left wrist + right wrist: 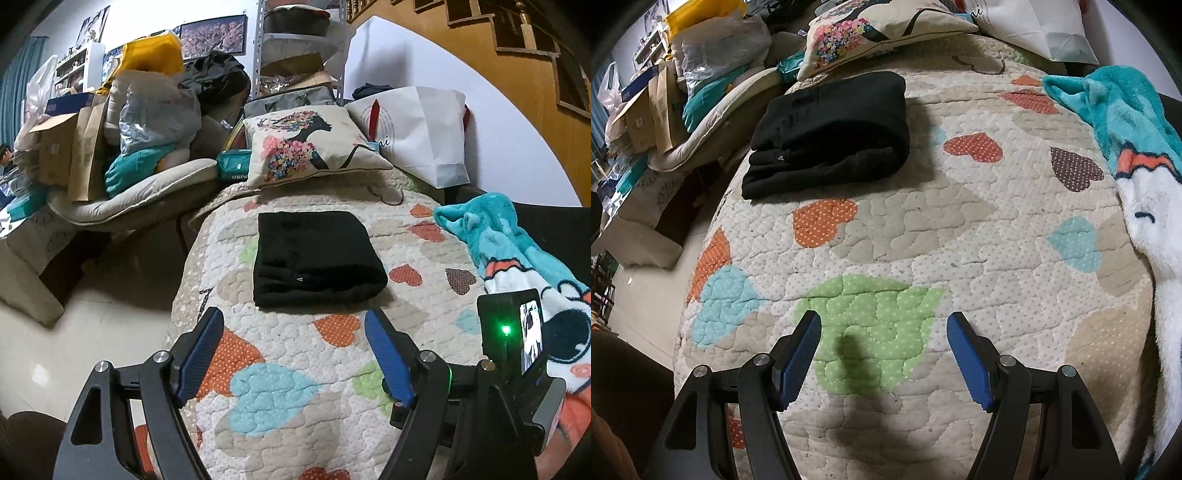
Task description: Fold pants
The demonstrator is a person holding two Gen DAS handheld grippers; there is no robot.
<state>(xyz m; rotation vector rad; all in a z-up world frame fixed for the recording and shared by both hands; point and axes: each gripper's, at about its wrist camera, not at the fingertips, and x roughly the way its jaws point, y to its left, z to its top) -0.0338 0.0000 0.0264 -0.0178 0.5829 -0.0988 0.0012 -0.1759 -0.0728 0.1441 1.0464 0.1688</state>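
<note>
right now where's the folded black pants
In both wrist views the folded black pants lie on the heart-patterned quilt, just in front of the floral cushion, left of the teal fleece blanket.

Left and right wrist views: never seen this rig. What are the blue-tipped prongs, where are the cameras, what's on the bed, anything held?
No robot arm here: a person holds a two-finger gripper in each hand, each with a fisheye camera looking forward along its fingers. One picture shows the left gripper, the other the right gripper; the blue prongs are their jaws. Both stand open and hold nothing. On the heart-patterned quilted bedspread lies a pair of black pants, already folded into a neat rectangle. Beyond it sits a floral-print cushion, and to one side a teal fleece blanket. The black box with the green light belongs to the other gripper.
</note>
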